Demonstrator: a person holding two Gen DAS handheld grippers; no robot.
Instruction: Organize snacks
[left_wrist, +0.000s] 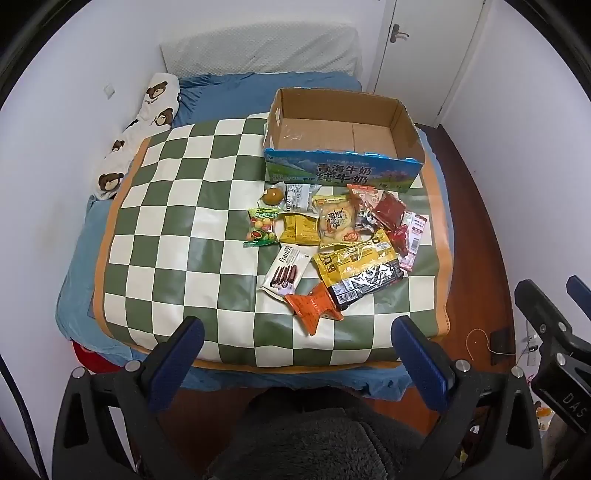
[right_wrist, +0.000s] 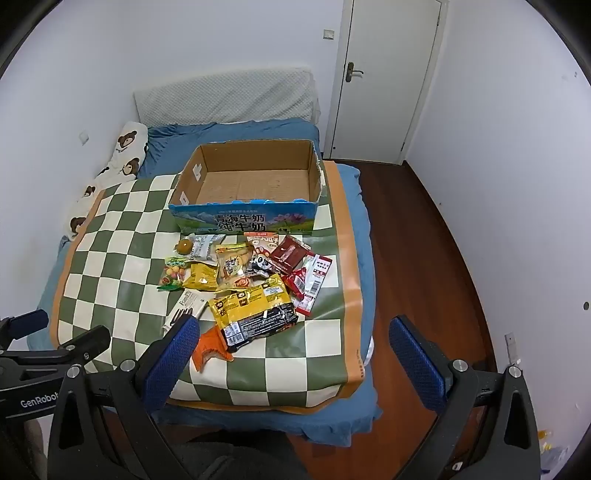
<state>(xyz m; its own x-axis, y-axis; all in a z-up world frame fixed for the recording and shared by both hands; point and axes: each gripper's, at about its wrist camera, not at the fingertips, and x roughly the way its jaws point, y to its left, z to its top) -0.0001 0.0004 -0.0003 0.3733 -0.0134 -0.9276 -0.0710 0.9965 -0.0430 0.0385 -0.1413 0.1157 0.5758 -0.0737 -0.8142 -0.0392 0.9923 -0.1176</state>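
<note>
Left wrist view: left gripper spread wide, holding nothing, above the near edge of the checked mat; snacks piled just before the empty cardboard box.

Right wrist view: right gripper spread too, nothing pinched; snacks on the mat, box just beyond them.

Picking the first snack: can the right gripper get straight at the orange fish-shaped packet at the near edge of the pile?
Probably yes. The orange fish-shaped packet lies nearest, only its far end under the black packet; the right gripper is open and empty.
</note>
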